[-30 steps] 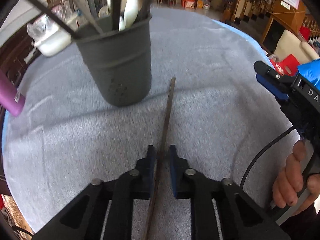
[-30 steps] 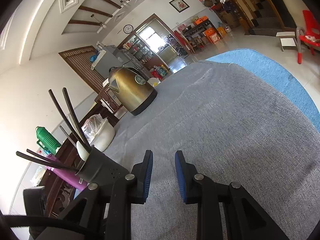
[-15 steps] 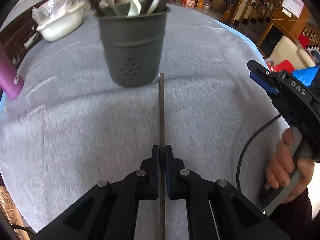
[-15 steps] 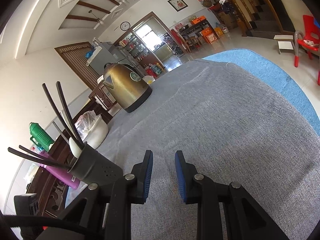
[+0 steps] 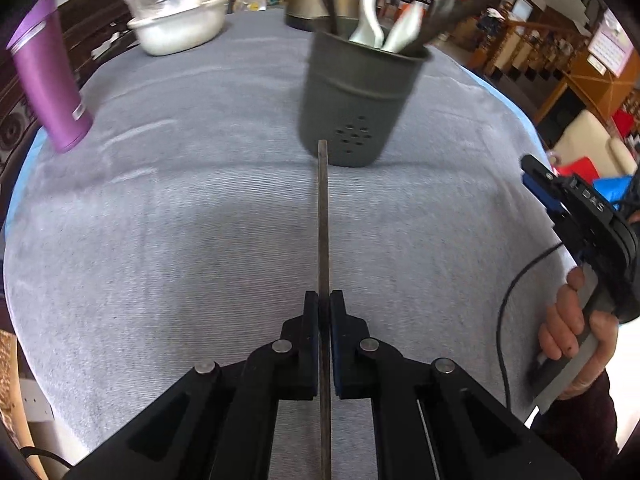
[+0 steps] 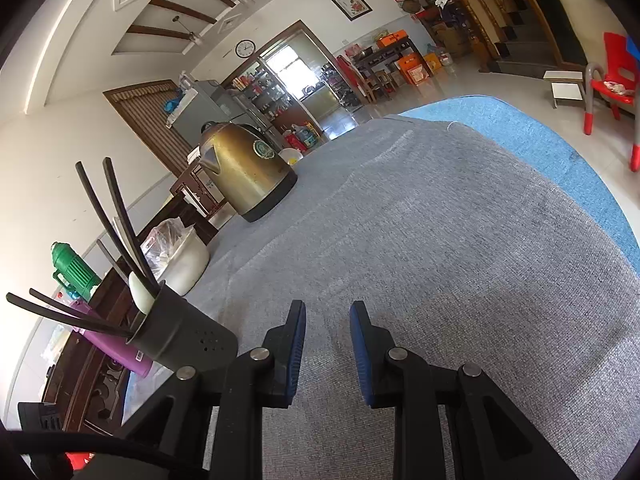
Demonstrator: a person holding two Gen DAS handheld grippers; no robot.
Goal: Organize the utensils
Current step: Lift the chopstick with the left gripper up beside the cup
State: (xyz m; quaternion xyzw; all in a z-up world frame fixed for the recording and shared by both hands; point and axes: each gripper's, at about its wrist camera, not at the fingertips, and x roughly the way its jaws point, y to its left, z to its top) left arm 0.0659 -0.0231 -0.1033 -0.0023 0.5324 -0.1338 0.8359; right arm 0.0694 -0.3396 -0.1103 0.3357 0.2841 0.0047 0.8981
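- A grey cloth [image 5: 200, 240] covers the table in a bright, cluttered living room.
- At far left stands a purple tumbler [image 5: 48, 76], with a white lidded bowl [image 5: 180, 24] behind it.
- The left gripper [image 5: 324, 304] is clamped on a dark chopstick [image 5: 323, 216], which points straight ahead, its far tip near the base of the grey utensil holder [image 5: 356, 104].
- The holder stands upright with white spoons [image 5: 400, 32] and dark sticks in it; motion blur makes the count uncertain.
- A gold kettle [image 6: 244, 168] stands behind the holder.
- To the right, the right gripper [image 6: 327, 320] hovers above the cloth, jaws apart, holding nothing; a hand [image 5: 576, 336] grips its handle.
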